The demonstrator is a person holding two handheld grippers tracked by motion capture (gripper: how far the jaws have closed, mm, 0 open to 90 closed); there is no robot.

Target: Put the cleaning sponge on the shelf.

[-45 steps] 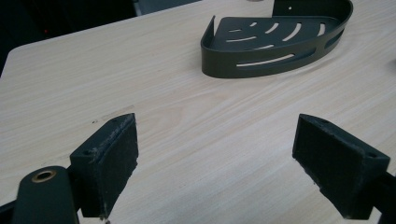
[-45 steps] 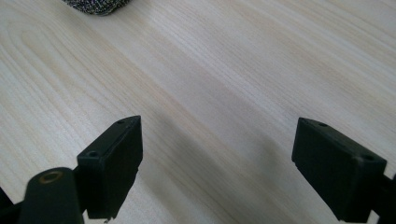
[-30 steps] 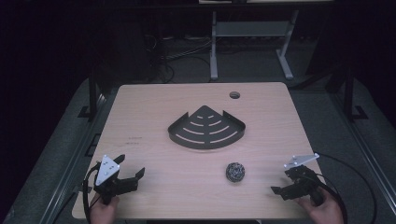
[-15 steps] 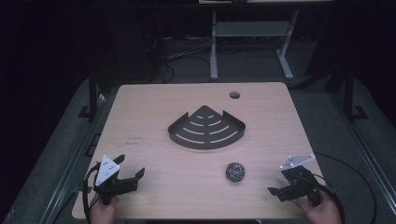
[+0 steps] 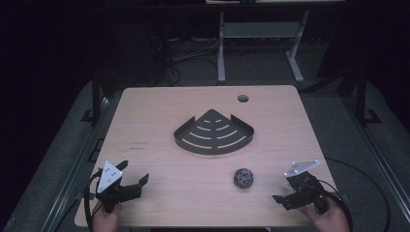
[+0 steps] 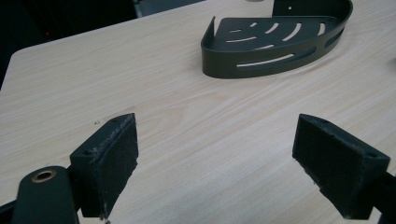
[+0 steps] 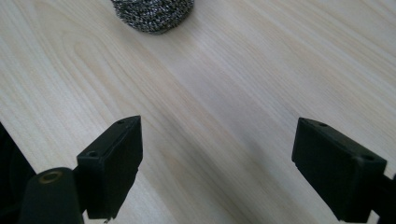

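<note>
A dark metal corner basket (image 5: 193,143) with slotted floor lies mid-table; in the left gripper view the basket (image 6: 261,65) is far ahead and to the right. A steel-wool scourer ball (image 5: 243,178) rests on the wood in front of the basket, toward the right. My right gripper (image 5: 283,189) is open near the front right edge, a short way right of the ball; the scourer (image 7: 152,14) lies ahead of its empty jaws (image 7: 217,163). My left gripper (image 5: 134,172) stands open and empty at the front left corner (image 6: 215,163).
The light wooden table (image 5: 145,125) has a round cable hole (image 5: 242,98) at the back right. A metal frame (image 5: 261,34) and cables stand on the dark floor behind the table. Hands hold both grippers at the near edge.
My right gripper has edged slightly left toward the scourer ball. The left gripper, basket and ball have not moved.
</note>
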